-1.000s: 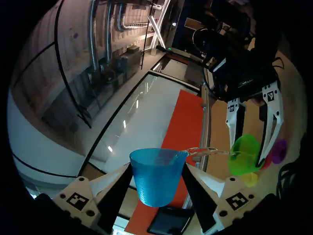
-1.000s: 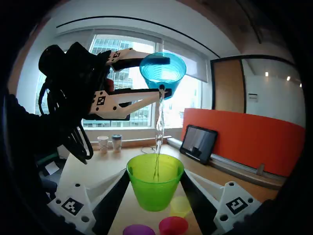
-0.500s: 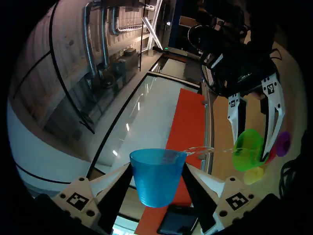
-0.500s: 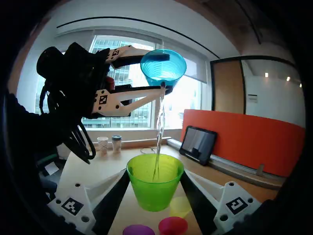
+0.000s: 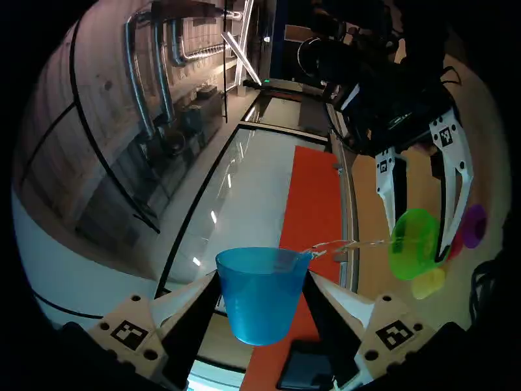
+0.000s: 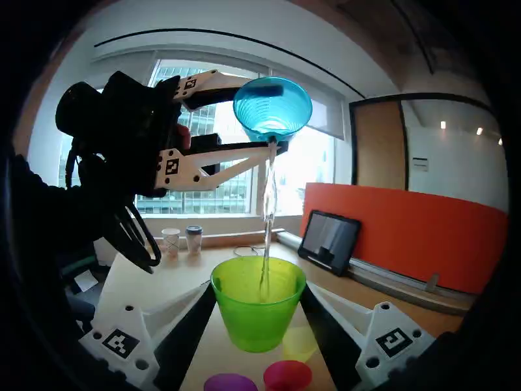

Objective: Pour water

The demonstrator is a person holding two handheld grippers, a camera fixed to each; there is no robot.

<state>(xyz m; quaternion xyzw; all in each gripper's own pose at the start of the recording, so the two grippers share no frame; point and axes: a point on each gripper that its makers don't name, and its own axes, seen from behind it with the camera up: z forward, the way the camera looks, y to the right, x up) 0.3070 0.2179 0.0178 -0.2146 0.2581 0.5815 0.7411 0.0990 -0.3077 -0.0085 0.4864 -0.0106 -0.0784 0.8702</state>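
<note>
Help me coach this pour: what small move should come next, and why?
Probably tip the blue cup in the left tongs a touch further, holding the green cup in the right tongs steady beneath. The water stream is thin but lands inside the green cup.

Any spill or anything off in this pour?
Nothing stands out. The blue cup, tipped overhead, sends a thin stream straight into the green cup, which sits upright below it. The stream lands inside the rim, and no water is visible on the table.
</note>
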